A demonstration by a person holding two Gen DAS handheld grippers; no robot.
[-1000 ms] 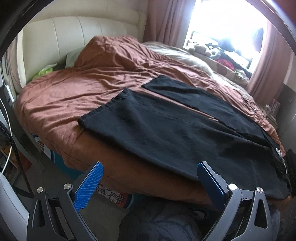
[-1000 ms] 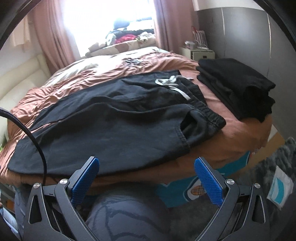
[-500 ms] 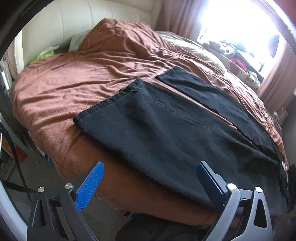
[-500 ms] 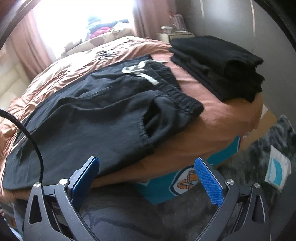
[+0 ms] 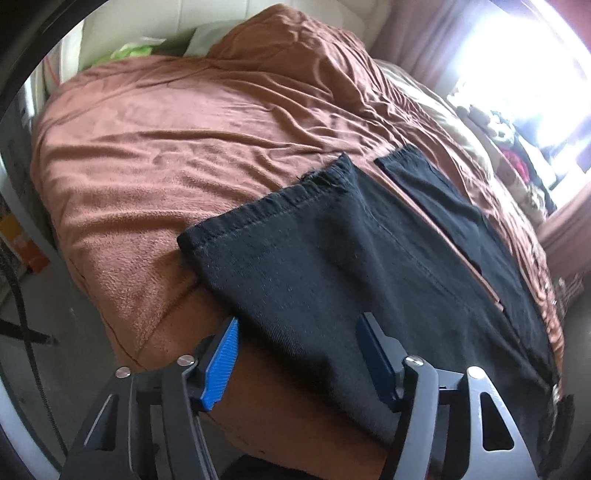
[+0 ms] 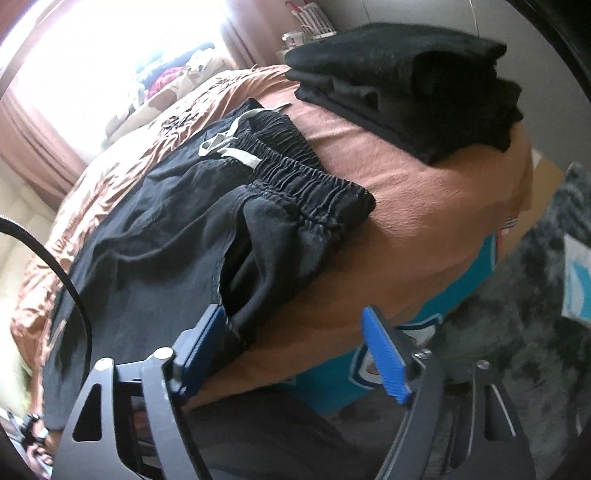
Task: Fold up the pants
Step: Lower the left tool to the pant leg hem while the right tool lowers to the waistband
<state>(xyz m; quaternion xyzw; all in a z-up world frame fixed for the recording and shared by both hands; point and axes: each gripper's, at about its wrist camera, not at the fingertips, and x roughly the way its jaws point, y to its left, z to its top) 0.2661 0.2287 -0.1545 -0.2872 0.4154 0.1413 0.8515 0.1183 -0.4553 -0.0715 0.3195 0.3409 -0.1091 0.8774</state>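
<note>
The black cotton pants [image 5: 332,266] lie spread flat on the rust-brown bed blanket [image 5: 155,155]. Both claws are closing, gripping nothing yet: the left claw [image 5: 297,345] straddles the near leg's edge, and the right claw [image 6: 295,332] nears the waistband [image 6: 306,184], which lies at twelve o'clock from it. Next: pinch the near edge and fold it across.

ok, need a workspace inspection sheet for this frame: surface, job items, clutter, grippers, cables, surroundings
Surface: bed with rumpled brown fleece blanket.
Job's things: black drawstring pants spread flat, legs apart, near edge hanging over the bed side.
Clutter: stack of folded black garments at the bed corner.
Grippers: left gripper closing, near leg's edge between the pads, not pinched; right gripper closing at the pants' waist-end edge, not pinched.
Cables: black cable crossing the right wrist view.
Surroundings: cream padded headboard, pink curtains, bright window, grey rug.
</note>
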